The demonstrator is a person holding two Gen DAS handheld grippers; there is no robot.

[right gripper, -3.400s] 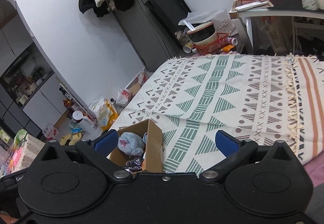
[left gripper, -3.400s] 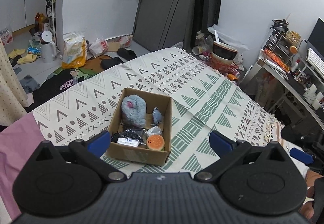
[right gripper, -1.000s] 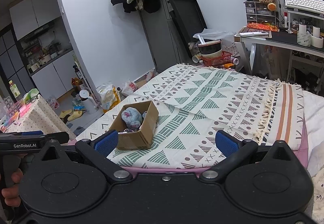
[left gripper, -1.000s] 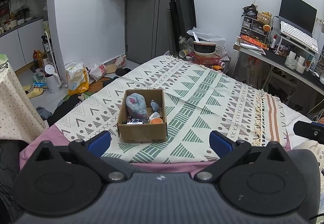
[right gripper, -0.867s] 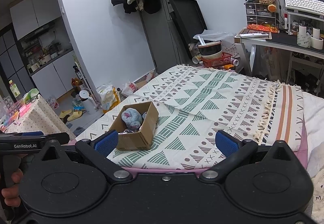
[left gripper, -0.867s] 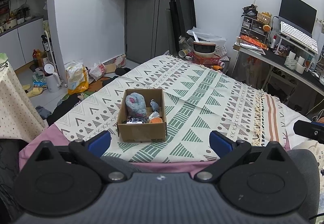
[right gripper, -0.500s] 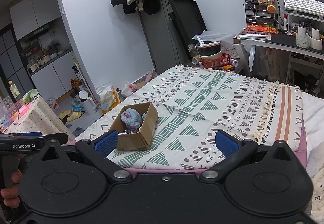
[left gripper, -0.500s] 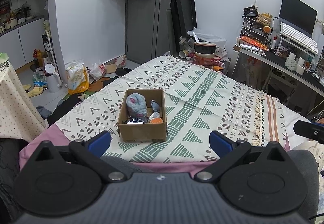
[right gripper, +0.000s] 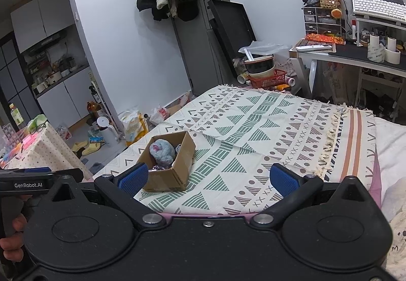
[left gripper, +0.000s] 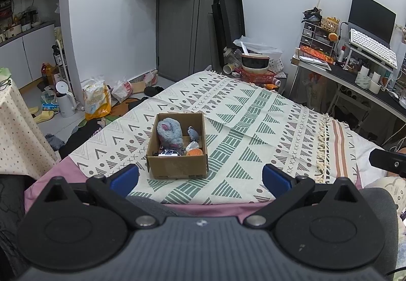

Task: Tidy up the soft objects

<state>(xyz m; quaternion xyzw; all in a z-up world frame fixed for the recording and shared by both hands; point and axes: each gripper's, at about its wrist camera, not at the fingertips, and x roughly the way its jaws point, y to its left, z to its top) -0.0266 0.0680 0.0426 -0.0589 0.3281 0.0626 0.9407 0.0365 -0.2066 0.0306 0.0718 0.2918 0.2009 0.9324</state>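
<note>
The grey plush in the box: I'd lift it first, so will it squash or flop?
The grey plush looks fluffy and rounded, so it probably squashes under the tongs. It seems light. Packed against the cardboard box wall, it might drag neighbours.

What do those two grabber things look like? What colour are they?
Both are black plastic. The left gripper has two round discs on a ribbed grey body, silver screws, and two arms ending in blue fingertips. The right gripper looks the same, with blue fingertips too. From the right camera, the other tool's handle reads "GenRobot.AI" in white.
</note>
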